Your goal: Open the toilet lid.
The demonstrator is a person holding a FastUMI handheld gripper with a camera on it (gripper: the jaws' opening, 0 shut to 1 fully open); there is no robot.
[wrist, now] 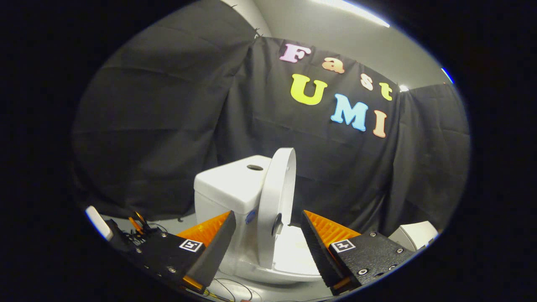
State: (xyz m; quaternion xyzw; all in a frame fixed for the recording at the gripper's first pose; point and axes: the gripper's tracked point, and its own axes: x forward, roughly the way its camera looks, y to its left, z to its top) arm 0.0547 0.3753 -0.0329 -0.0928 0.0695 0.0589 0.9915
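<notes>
A white toilet stands ahead of me, seen from its side. Its lid point(277, 201) is raised nearly upright, leaning back toward the white tank point(228, 188), which has a dark button on top. The seat and bowl rim point(289, 264) lie low between my fingers. My gripper point(266, 218) is open, with one finger on each side of the lid's lower part, neither pressing on it. The lid's edge sits in the gap, a little nearer the left fingertip point(226, 222).
Black cloth walls surround the toilet on all sides. A second white rounded object point(415, 235) sits low beyond the right finger. Thin wires point(230, 289) lie on the pale floor under the left finger.
</notes>
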